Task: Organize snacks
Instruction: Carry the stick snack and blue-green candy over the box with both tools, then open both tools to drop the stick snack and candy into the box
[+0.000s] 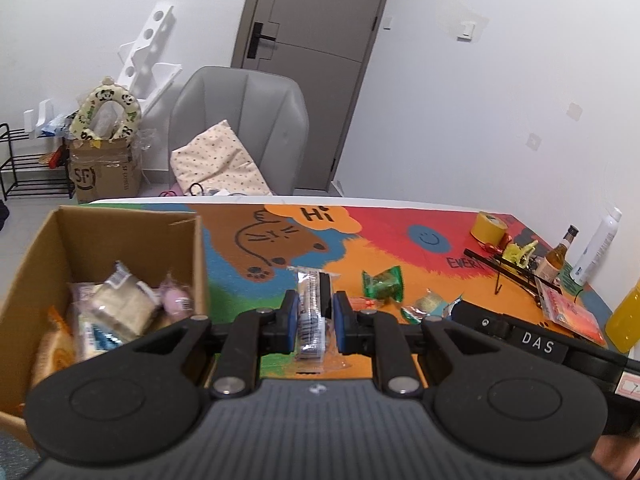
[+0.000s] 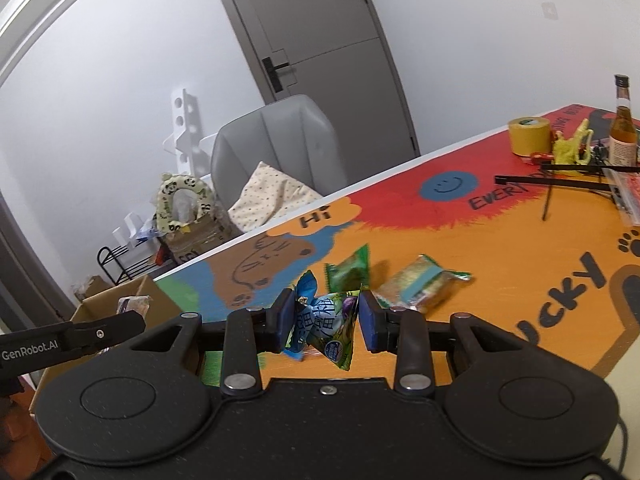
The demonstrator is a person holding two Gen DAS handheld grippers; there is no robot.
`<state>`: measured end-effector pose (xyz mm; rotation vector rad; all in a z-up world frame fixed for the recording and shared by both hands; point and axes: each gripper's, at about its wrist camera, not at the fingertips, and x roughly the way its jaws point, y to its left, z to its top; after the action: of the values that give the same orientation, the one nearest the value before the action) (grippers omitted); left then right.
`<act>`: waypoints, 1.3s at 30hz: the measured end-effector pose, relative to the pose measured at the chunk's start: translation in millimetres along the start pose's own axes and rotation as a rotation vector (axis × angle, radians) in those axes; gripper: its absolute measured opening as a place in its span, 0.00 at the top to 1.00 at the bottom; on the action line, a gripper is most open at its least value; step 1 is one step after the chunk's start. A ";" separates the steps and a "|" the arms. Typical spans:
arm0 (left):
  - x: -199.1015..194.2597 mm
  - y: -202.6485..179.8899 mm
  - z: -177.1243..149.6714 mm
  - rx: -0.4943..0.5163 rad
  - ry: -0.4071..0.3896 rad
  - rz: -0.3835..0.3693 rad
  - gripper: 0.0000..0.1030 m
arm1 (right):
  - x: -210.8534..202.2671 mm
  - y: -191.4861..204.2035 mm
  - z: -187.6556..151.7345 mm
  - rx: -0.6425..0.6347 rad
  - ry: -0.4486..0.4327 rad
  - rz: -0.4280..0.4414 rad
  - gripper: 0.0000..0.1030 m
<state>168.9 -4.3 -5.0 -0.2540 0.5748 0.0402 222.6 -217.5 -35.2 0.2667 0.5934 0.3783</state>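
Observation:
My left gripper [image 1: 315, 312] is shut on a long clear-wrapped snack bar [image 1: 311, 316], held above the colourful table mat just right of the cardboard box [image 1: 132, 220]. The box holds several wrapped snacks [image 1: 120, 304]. My right gripper [image 2: 325, 322] is shut on a blue and green snack packet [image 2: 328, 326], lifted over the mat. A green packet [image 2: 349, 271] and a pale wrapped cake [image 2: 420, 284] lie on the mat beyond it. In the left wrist view the green packet [image 1: 383, 283] and the wrapped cake [image 1: 426, 306] lie to the right, beside the right gripper's black body [image 1: 520, 344].
At the table's far right stand a yellow tape roll [image 1: 489, 227], a brown bottle [image 1: 558, 256], a white bottle [image 1: 596, 250], an orange bottle [image 1: 624, 318], black sticks [image 1: 516, 272] and a red packet [image 1: 572, 314]. A grey chair [image 1: 244, 124] with a cushion sits behind the table.

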 end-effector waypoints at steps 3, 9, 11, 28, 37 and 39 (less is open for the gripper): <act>-5.1 11.8 0.3 -0.015 -0.003 0.010 0.83 | 0.4 10.1 -1.0 -0.010 0.004 0.013 0.68; -19.3 41.8 5.1 -0.064 -0.029 0.038 0.83 | 1.5 38.0 -2.8 -0.048 0.010 0.052 0.68; -25.0 52.1 6.2 -0.078 -0.039 0.049 0.83 | 1.9 47.0 -2.8 -0.060 0.010 0.068 0.68; -34.6 119.7 -2.8 -0.168 -0.010 0.108 0.83 | 15.5 125.4 -17.8 -0.157 0.039 0.142 0.68; -34.9 136.7 -9.9 -0.182 0.058 0.115 0.78 | 20.8 155.3 -23.3 -0.189 0.055 0.171 0.68; -38.4 139.0 -9.0 -0.185 0.049 0.112 0.73 | 21.9 162.6 -25.3 -0.197 0.061 0.181 0.68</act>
<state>116.8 129.3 -22.9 -0.4037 0.6347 0.1962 180.9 -58.8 -9.3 0.1198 0.5884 0.6172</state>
